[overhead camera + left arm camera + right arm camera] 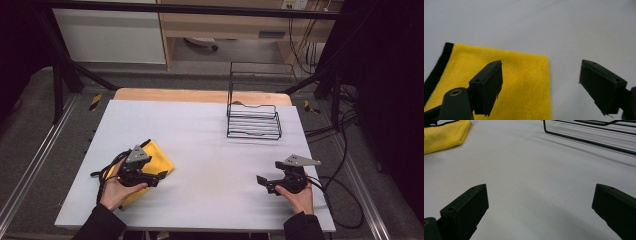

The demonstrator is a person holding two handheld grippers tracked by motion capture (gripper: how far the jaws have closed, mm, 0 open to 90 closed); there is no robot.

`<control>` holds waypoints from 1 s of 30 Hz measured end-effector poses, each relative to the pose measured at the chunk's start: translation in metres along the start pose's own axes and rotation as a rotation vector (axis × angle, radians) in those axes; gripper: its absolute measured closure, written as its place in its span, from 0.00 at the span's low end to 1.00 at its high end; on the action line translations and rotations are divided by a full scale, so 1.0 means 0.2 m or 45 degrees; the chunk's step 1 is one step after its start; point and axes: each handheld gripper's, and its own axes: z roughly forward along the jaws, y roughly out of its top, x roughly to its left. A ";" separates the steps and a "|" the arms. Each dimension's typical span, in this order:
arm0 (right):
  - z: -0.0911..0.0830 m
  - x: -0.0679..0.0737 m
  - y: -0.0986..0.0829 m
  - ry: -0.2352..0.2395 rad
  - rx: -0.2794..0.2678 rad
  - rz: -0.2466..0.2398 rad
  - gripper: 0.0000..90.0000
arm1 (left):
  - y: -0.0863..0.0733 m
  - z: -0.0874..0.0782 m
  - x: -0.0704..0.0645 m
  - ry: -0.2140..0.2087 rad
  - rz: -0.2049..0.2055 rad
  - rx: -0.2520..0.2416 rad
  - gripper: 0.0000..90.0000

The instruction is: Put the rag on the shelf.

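Left gripper view: your left gripper [540,87] gapes wide, empty, over the folded yellow fleece cloth's [521,82] edge on the white table [549,27]. Right gripper [540,212] likewise wide, empty. Risk: pinching one layer only, unfolding it.

A fuzzy yellow cloth [521,82] lies on the smooth matt white tabletop [200,145] near a black wire rack [254,121].

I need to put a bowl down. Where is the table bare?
The widest bare patch is mid-table, bordered by the yellow cloth, the wire rack and the right gripper. The far-left stretch beyond the cloth is free too. It is crowded at the near-left, where the left gripper is over the cloth.
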 end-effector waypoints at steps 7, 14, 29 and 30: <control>0.00 0.00 0.00 -0.001 0.001 -0.002 0.01 | 0.02 0.09 -0.04 0.020 0.034 0.046 0.37; 0.00 0.00 0.00 -0.003 0.008 -0.005 0.01 | 0.01 0.17 -0.06 0.031 0.060 0.118 0.60; 0.01 0.00 0.00 0.003 0.012 0.005 0.01 | 0.01 0.21 -0.08 0.119 0.051 0.164 0.81; 0.01 0.00 0.00 0.004 0.013 0.005 0.02 | 0.01 0.22 -0.08 0.131 0.057 0.170 0.82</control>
